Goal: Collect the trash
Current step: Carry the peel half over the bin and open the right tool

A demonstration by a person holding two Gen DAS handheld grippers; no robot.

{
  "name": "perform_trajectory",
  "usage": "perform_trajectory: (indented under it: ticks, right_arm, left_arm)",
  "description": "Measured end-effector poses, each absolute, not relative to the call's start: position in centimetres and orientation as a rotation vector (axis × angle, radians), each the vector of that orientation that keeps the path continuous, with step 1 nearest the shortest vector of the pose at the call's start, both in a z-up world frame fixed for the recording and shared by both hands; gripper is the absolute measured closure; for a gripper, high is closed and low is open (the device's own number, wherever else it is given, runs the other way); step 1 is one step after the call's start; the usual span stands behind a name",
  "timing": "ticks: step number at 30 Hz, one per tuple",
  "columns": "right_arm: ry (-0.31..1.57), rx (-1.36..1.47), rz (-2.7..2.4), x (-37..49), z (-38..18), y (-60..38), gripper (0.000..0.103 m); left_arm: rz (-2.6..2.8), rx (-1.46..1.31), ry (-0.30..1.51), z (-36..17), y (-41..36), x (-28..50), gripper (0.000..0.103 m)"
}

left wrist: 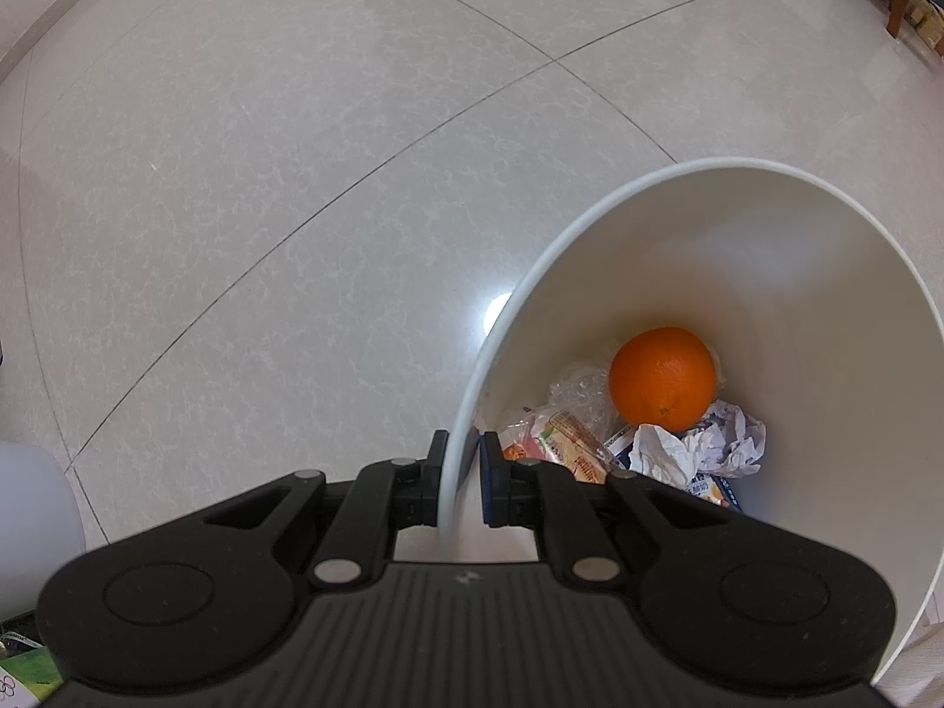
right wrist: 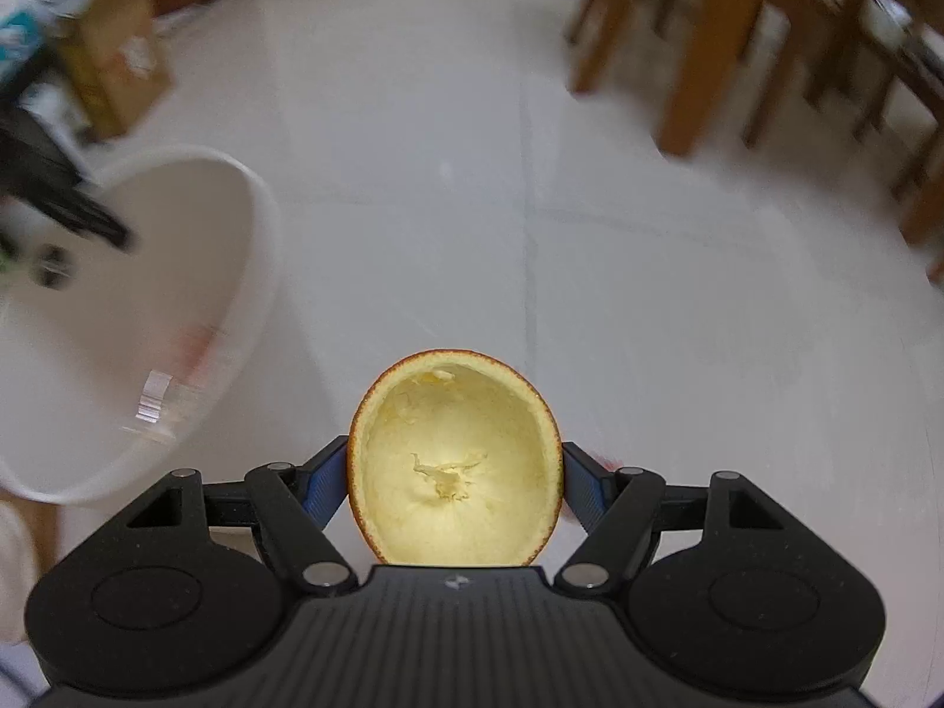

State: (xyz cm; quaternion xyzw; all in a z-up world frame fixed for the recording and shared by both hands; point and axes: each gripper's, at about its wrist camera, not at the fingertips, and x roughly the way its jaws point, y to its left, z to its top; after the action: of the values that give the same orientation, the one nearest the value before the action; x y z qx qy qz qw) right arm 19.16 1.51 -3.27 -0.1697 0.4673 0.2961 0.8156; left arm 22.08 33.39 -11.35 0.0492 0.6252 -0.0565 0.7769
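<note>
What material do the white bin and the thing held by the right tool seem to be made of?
White bin: probably plastic, smooth with a slight sheen; thin rolled rim and a soft highlight on its inner wall. Orange peel half in the right tool: natural rind, hollow, with matte pale fibrous pith and a thin orange edge.

The white bin (left wrist: 737, 271) gapes wide, its upper part free above the orange (left wrist: 662, 379), crumpled paper (left wrist: 702, 445) and wrappers (left wrist: 560, 433) at the bottom. Bare tiled floor (right wrist: 649, 271) stretches ahead; wooden chair legs (right wrist: 690, 53) crowd the far right, a cardboard box (right wrist: 115, 65) the far left.
</note>
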Motion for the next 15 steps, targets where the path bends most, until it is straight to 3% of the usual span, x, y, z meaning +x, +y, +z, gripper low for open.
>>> perform_trajectory:
  ticks: [6, 15]
  right_arm:
    - [0.921, -0.426, 0.829, 16.0, 2.0, 7.4, 0.025]
    - [0.896, -0.464, 0.966, 14.0, 2.1, 14.6, 0.024]
  left_arm:
    - [-0.123, 0.109, 1.353, -11.4, 33.3, 22.1, 0.095]
    - [-0.123, 0.110, 1.351, -11.5, 33.4, 22.0, 0.095]
